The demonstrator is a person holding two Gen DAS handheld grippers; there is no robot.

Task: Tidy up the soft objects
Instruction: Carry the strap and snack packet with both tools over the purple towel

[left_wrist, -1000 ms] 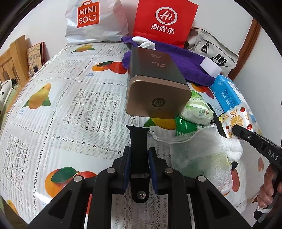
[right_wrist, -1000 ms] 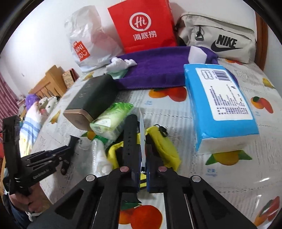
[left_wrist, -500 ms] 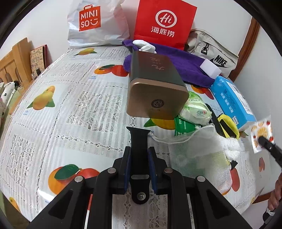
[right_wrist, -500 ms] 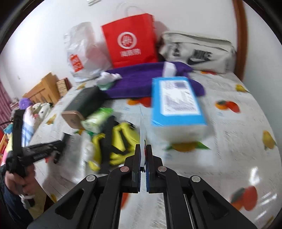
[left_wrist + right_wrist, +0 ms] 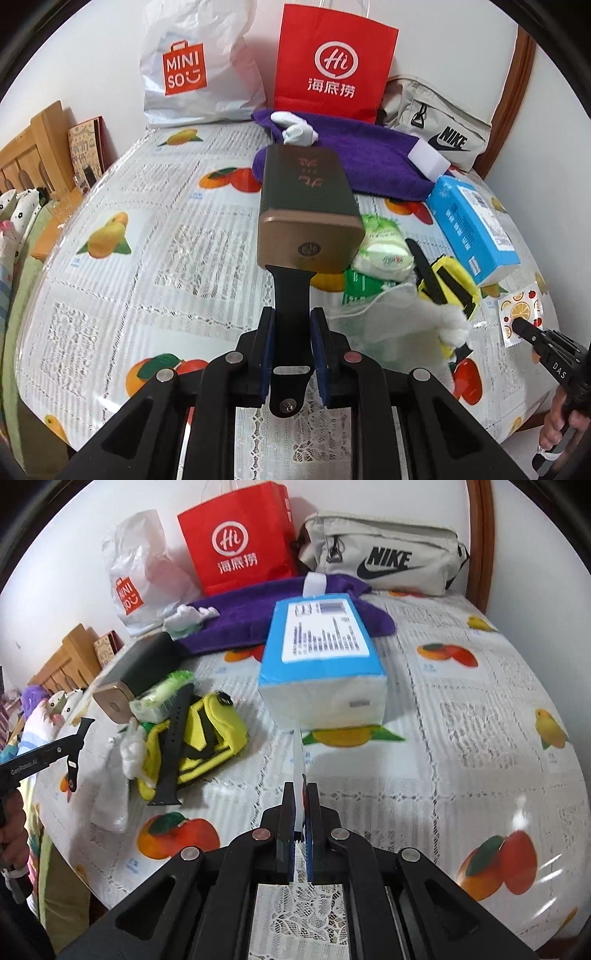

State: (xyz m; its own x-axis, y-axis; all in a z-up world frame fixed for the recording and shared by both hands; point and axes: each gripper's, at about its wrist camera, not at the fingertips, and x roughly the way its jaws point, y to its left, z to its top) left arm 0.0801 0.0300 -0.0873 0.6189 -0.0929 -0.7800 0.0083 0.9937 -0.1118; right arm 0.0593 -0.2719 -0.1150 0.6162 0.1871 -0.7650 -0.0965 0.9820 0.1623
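Observation:
My left gripper point(image 5: 291, 321) is shut on a black watch strap point(image 5: 290, 295), held above the fruit-print tablecloth in front of a dark box with a gold end point(image 5: 306, 206). My right gripper point(image 5: 297, 797) is shut on a thin fruit-print packet point(image 5: 297, 753), seen edge-on in front of the blue tissue pack point(image 5: 321, 664). The left wrist view shows that packet point(image 5: 519, 317) flat-on in the right gripper point(image 5: 517, 326) at the table's right edge. A second black strap point(image 5: 171, 749) lies across a yellow pouch point(image 5: 218, 734).
A green wipes pack point(image 5: 384, 251) and a white mesh bag point(image 5: 399, 325) lie beside the pouch. Behind are a purple towel point(image 5: 373, 155), a white sponge block point(image 5: 428, 160), a red paper bag point(image 5: 332, 62), a white plastic bag point(image 5: 195, 66) and a beige waist bag point(image 5: 380, 554).
My right gripper has swung right with the packet, away from the yellow pouch toward the front of the tissue pack. My left gripper has risen a little with the strap.

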